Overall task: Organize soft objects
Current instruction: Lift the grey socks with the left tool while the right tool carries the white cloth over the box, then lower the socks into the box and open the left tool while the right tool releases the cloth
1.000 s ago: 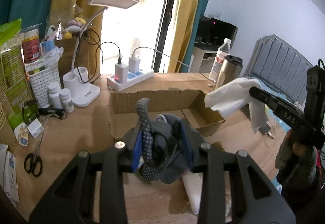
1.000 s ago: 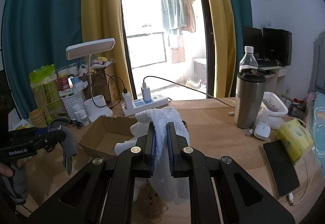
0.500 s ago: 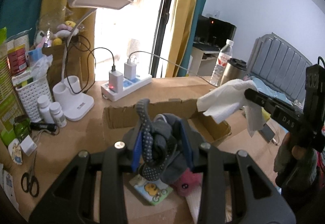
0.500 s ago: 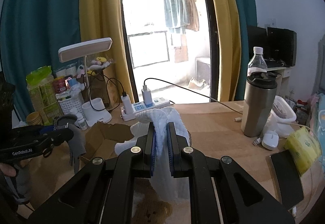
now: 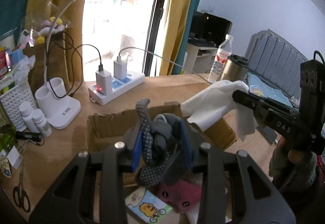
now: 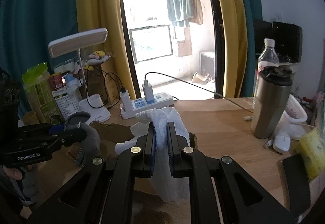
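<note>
My left gripper (image 5: 161, 134) is shut on a bunched grey glove with dotted grip (image 5: 156, 142), held over the open cardboard box (image 5: 113, 122). Under it lie a pink plush toy (image 5: 180, 193) and a small pouch with a duck picture (image 5: 148, 206). My right gripper (image 6: 161, 132) is shut on a white cloth (image 6: 162, 120) that hangs down between its fingers. In the left wrist view that white cloth (image 5: 215, 106) hangs over the box's right end. In the right wrist view the left gripper (image 6: 67, 132) and the grey glove (image 6: 91, 140) are at the left, over the box (image 6: 113, 132).
On the wooden table stand a white desk lamp (image 5: 59, 106), a power strip with chargers (image 5: 117, 85), pill bottles (image 5: 34, 120) and scissors (image 5: 20, 199). A steel tumbler (image 6: 270, 104), a water bottle (image 6: 268, 55), a white mouse (image 6: 281, 143) and a phone (image 6: 298, 179) are on the right.
Both grippers have moved forward and slightly down over the box with their loads. The pink plush and duck pouch have come into view below the left gripper.
</note>
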Available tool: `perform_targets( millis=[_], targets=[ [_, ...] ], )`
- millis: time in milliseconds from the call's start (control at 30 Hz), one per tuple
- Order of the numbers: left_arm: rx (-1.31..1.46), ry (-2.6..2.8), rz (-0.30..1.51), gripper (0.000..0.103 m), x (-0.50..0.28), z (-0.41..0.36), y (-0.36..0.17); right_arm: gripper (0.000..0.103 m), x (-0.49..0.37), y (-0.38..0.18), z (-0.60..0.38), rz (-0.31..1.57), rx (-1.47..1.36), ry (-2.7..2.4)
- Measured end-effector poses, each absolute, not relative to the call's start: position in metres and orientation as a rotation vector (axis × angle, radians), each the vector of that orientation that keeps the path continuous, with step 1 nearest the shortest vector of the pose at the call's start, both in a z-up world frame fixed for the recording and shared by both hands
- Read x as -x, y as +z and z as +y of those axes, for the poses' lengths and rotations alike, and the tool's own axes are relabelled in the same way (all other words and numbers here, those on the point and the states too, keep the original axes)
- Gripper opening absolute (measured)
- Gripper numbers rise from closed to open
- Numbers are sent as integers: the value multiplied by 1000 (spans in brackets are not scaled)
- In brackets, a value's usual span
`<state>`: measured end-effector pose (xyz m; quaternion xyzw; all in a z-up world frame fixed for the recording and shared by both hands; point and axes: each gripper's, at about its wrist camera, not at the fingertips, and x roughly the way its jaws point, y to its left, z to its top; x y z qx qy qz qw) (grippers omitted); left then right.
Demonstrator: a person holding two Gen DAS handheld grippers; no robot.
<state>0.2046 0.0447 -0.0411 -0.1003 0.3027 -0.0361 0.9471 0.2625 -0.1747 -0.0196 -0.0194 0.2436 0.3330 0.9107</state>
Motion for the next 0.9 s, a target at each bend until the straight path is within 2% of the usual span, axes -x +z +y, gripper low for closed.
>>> perform_targets(
  millis=[900],
  targets=[
    [201, -120, 782, 36, -263, 26, -98, 12, -301, -83, -149, 704, 55, 711]
  ],
)
